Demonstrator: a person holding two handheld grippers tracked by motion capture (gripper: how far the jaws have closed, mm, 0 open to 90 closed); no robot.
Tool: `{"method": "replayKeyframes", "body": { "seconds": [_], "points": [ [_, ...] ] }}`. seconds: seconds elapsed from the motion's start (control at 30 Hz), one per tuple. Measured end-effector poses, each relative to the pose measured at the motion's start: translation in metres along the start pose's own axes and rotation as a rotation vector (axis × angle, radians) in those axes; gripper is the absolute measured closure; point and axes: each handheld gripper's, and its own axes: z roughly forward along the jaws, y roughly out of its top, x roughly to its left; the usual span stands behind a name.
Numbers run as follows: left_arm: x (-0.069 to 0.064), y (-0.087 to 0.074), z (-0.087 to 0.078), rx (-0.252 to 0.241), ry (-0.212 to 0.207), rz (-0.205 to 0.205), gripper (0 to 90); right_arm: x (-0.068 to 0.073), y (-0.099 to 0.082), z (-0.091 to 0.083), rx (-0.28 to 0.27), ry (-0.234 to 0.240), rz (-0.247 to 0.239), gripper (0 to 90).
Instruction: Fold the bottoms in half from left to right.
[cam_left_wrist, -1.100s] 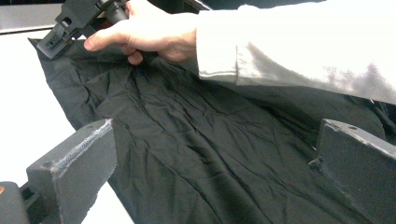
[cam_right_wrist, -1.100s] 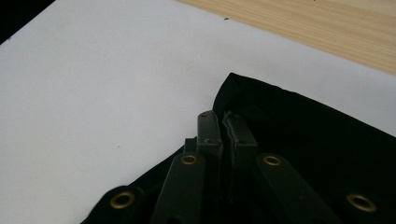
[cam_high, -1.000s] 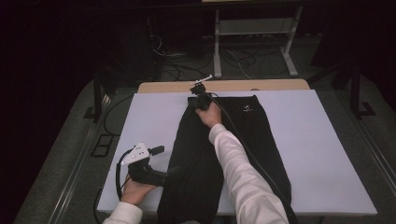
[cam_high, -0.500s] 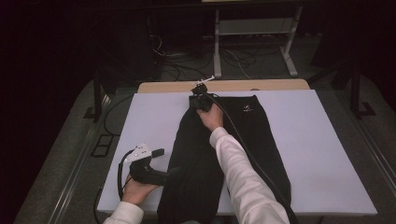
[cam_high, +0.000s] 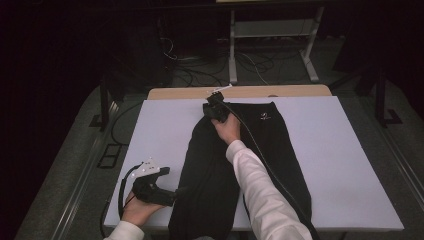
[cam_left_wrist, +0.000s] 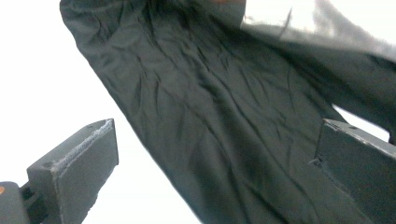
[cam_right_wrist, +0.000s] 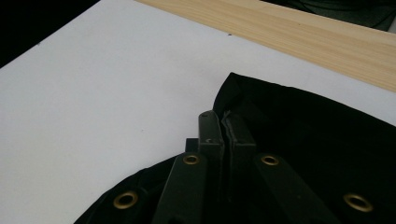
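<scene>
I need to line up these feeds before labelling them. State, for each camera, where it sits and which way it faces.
High view: above the person's side, facing forward and down on the white table; both forearms, left claw, right claw.
Left gripper view: on the left claw, facing the black trousers; its jaws stand apart.
Right gripper view: on the right claw, facing the trousers' waist corner; jaws together.
All three share the trousers.

white long sleeves (cam_high: 260, 195); black tongs (cam_right_wrist: 225, 128) with 4 brass rivets, seemingly a black cable (cam_high: 260, 150).
</scene>
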Motion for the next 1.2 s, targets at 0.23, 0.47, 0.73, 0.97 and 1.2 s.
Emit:
{"method": "replayKeyframes", "body": {
  "seconds": [0.23,0.47,0.73,0.97,1.2],
  "points": [
    [-0.004,-0.005,-0.008,0.014,-0.022,0.004,0.0,0.004,0.001,-0.005,-0.005,-0.010,-0.007,86.0],
    [-0.010,-0.014,-0.016,0.040,-0.058,0.008,0.0,0.005,0.003,-0.011,-0.011,-0.008,-0.008,86.0],
    [-0.013,-0.019,-0.019,0.064,-0.074,0.016,0.0,0.003,0.001,-0.012,-0.009,-0.008,-0.009,86.0],
    [-0.013,-0.022,-0.020,0.078,-0.095,0.009,0.0,0.003,0.002,-0.013,-0.014,-0.007,-0.005,86.0],
    [-0.011,-0.027,-0.021,0.117,-0.128,0.004,1.3,0.003,0.001,-0.013,-0.013,-0.008,-0.008,86.0]
  ]
}}
